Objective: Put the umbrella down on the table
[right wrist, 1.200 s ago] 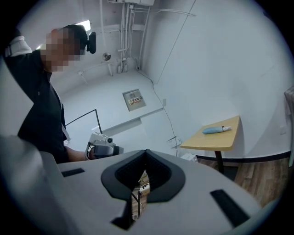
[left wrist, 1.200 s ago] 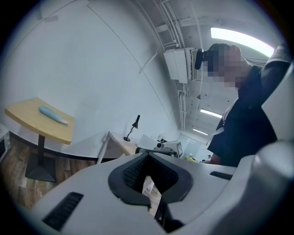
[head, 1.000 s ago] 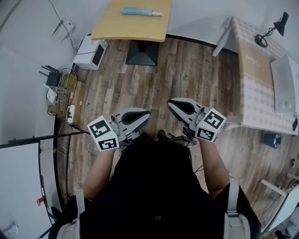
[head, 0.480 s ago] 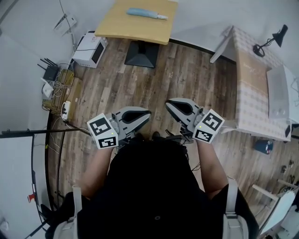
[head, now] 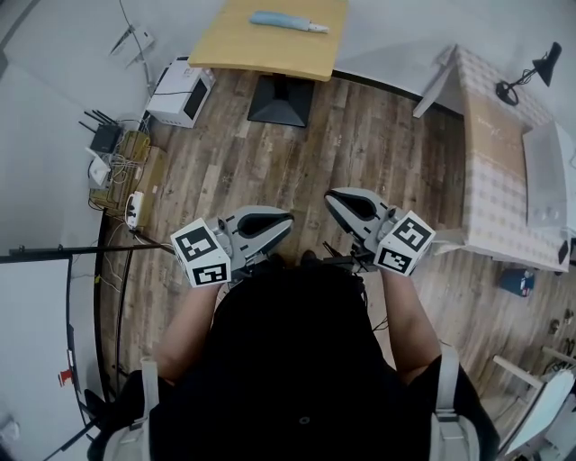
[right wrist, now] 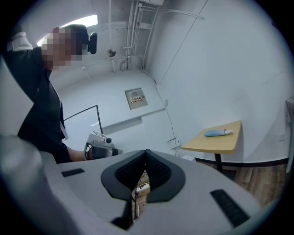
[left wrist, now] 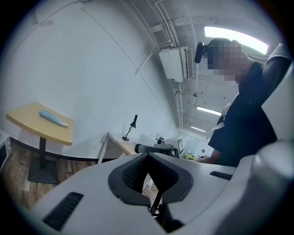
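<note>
The umbrella [head: 288, 22] lies unchanged on the bench [head: 243, 52]. The left gripper [head: 286, 219] and right gripper [head: 331, 198] hold their fingers closed and empty, so the task looks finished.

bright, even indoor light; a ceiling strip light [left wrist: 236, 39] glares white in the left gripper view; both gripper views warp and darken at the rims; shadows soft

Matt wooden table [head: 261, 56], worn plank floor [head: 360, 144]
</note>
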`<state>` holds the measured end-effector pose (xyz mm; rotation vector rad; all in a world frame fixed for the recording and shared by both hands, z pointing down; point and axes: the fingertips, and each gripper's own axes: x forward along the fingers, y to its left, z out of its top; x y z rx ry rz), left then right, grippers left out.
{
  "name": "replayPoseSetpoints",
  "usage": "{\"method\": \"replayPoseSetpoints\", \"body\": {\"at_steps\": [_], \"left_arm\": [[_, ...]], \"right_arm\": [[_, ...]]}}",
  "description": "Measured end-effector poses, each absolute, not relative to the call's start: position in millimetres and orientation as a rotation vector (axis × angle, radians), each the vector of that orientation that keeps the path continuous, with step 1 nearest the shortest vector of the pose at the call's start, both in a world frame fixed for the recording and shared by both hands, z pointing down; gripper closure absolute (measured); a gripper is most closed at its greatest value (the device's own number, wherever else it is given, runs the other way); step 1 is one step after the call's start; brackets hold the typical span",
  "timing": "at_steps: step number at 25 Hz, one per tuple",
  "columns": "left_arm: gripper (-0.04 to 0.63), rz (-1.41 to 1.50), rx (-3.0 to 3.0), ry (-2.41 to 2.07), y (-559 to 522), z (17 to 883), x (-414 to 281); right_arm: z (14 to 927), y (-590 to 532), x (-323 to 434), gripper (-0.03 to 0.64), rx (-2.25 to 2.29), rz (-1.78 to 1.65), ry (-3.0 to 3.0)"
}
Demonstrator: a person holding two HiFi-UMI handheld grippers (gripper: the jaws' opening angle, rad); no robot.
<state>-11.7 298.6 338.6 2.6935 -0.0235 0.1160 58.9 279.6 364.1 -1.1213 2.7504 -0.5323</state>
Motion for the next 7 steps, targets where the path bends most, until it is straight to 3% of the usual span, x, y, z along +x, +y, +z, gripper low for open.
{"method": "replayPoseSetpoints", "body": {"at_steps": [7], "left_arm": [[0.583,0.162,2.695,-0.021,304,349,4]], "right_arm": [[379,278,89,0.598,-1.245,-0.544,2.714]]}}
